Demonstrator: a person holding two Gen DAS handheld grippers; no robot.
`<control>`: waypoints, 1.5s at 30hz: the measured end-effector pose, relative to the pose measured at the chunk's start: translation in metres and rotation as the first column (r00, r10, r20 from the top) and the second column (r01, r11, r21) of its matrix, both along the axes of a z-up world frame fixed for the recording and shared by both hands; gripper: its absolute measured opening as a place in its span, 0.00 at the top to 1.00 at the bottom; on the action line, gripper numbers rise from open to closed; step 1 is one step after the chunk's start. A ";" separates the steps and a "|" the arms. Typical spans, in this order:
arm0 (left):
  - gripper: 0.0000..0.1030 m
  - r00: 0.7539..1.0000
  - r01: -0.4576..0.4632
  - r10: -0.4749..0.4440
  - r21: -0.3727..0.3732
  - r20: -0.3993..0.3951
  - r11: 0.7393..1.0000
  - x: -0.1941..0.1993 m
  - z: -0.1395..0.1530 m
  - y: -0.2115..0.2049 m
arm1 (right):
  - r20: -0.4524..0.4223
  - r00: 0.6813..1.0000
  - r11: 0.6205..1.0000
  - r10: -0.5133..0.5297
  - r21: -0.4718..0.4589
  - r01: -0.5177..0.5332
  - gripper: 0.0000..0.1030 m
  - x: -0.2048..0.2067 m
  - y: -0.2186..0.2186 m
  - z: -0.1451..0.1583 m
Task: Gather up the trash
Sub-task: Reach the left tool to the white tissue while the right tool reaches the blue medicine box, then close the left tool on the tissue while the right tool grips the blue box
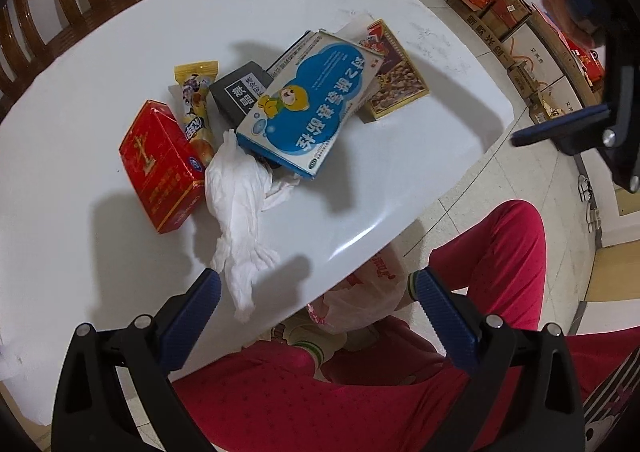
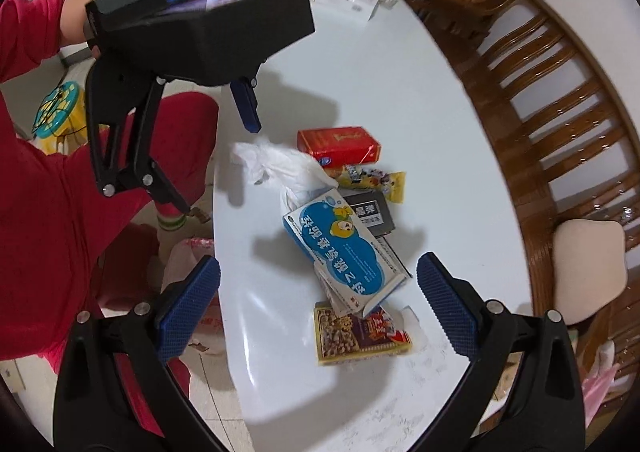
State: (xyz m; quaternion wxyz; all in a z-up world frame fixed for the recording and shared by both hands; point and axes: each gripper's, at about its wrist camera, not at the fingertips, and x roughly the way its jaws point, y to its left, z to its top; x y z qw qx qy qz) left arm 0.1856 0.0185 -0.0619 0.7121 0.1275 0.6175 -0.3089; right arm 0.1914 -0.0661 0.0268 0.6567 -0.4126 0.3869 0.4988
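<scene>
Both jaws spread and empty, the left gripper (image 1: 316, 288) hovers just above the crumpled white tissue (image 1: 240, 211) by the litter pile on the white table (image 1: 100, 51), the right gripper (image 2: 318, 288) near, so probably descend and pinch next.

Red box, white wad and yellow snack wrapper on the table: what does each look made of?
Red box: apparently printed cardboard with a glossy film, given crisp folded edges and sheen. White wad: thin tissue or paper napkin, matte, softly crumpled and twisted. Yellow snack wrapper: likely plastic film, glossy, with a crimped serrated end seal.
</scene>
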 end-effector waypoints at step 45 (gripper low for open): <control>0.73 0.965 -0.234 0.236 0.030 -0.111 0.972 0.059 -0.046 0.063 | -0.138 0.990 0.993 -0.032 -0.118 0.016 0.36 0.061 0.036 -0.090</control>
